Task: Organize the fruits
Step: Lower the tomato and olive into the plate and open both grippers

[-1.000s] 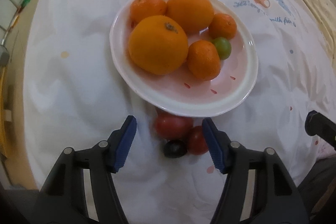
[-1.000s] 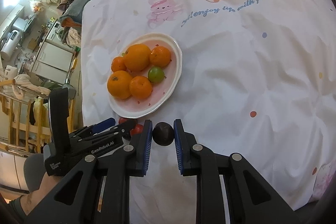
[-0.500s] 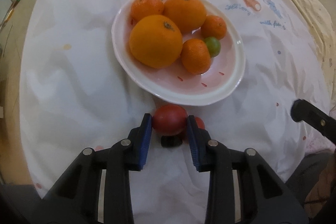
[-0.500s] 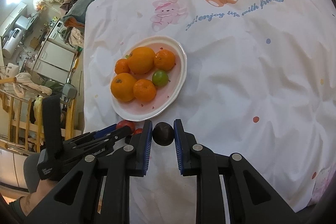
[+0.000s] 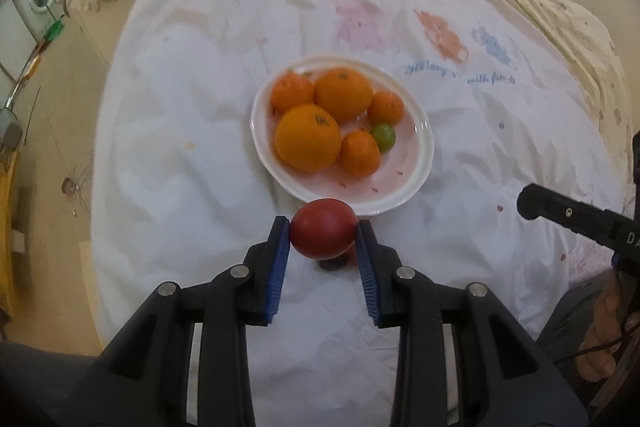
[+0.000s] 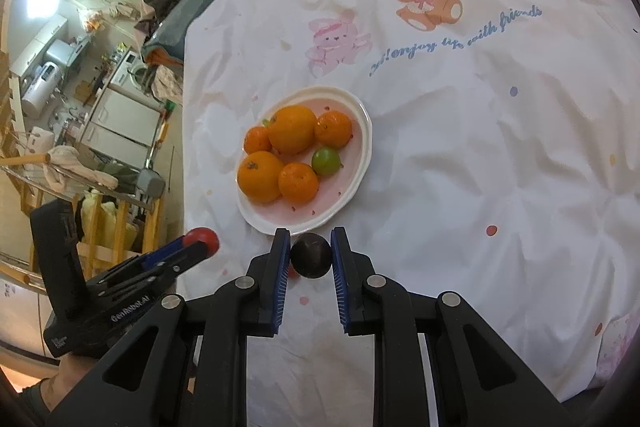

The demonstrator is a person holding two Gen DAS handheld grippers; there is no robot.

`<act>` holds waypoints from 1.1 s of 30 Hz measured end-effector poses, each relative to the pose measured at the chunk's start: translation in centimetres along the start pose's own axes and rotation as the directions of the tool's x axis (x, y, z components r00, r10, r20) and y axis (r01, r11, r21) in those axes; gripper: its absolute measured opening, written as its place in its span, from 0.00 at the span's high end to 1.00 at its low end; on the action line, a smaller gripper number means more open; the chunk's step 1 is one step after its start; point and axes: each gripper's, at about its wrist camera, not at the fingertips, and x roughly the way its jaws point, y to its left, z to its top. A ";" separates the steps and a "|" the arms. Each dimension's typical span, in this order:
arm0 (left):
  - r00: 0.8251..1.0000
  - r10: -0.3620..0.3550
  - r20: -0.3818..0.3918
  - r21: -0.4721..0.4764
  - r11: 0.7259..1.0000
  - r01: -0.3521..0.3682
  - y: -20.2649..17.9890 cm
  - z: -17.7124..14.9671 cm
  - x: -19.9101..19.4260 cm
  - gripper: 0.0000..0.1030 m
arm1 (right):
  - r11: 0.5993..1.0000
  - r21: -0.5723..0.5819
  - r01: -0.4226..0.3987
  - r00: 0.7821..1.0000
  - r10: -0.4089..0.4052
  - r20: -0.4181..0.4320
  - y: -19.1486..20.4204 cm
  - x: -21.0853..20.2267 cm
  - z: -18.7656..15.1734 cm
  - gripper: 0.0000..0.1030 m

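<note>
Plate (image 5: 425, 163) w/ 5 oranges (image 5: 308, 138) + lime (image 5: 383, 136) on bedsheet (image 5: 192, 155), tomato (image 5: 323, 233) just in front

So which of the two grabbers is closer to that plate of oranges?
Right, by a little. The right gripper, holding a dark fruit, sits at the plate's near rim. The left gripper, holding a red tomato, hangs off its left side.
</note>
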 end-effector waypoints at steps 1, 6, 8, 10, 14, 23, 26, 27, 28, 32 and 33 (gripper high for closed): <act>1.000 0.002 0.012 -0.004 1.000 -0.002 0.2 0.3 -0.3 0.72 | 1.000 0.002 -0.005 1.000 0.005 0.009 0.0 -0.3 0.0 0.79; 0.998 0.023 0.059 0.002 1.000 -0.023 1.1 1.9 -1.5 0.72 | 0.999 -0.011 -0.031 0.998 0.031 0.054 0.4 -1.1 0.7 0.79; 0.996 0.041 0.073 0.012 0.999 -0.042 1.4 2.6 -1.7 0.72 | 0.999 -0.019 -0.045 0.996 0.047 0.070 0.7 -1.3 1.1 0.79; 0.995 0.053 0.085 0.021 0.998 -0.055 1.6 3.3 -1.8 0.72 | 0.998 -0.024 -0.064 0.995 0.066 0.080 0.9 -1.4 1.5 0.79; 0.994 0.060 0.094 0.039 0.997 -0.063 1.6 4.2 -1.4 0.72 | 0.995 -0.032 -0.090 0.992 0.093 0.090 1.2 -1.2 2.6 0.79; 0.996 0.010 0.087 0.065 0.998 -0.016 0.4 6.3 1.0 0.72 | 0.987 -0.002 -0.162 0.984 0.162 0.074 0.6 0.9 5.8 0.79; 0.997 0.005 0.078 0.081 0.997 -0.011 -0.3 7.2 2.2 0.72 | 0.988 0.000 -0.153 0.987 0.153 0.051 0.4 2.4 6.8 0.79; 0.997 0.005 0.076 0.085 0.996 -0.012 -0.4 7.4 2.4 0.72 | 0.989 -0.002 -0.148 0.988 0.147 0.045 0.4 2.8 7.0 0.79; 0.997 0.004 0.074 0.088 0.996 -0.010 -0.6 7.8 2.9 0.72 | 0.990 -0.007 -0.139 0.990 0.139 0.036 0.4 3.3 7.3 0.79; 0.996 -0.033 0.080 0.069 0.997 0.028 -0.2 8.7 4.4 0.71 | 0.995 -0.013 -0.101 0.995 0.101 0.004 -0.1 5.2 8.2 0.79; 0.996 -0.044 0.077 0.063 0.997 0.039 0.0 8.7 4.9 0.71 | 0.996 -0.008 -0.091 0.996 0.091 -0.004 -0.3 5.8 8.4 0.79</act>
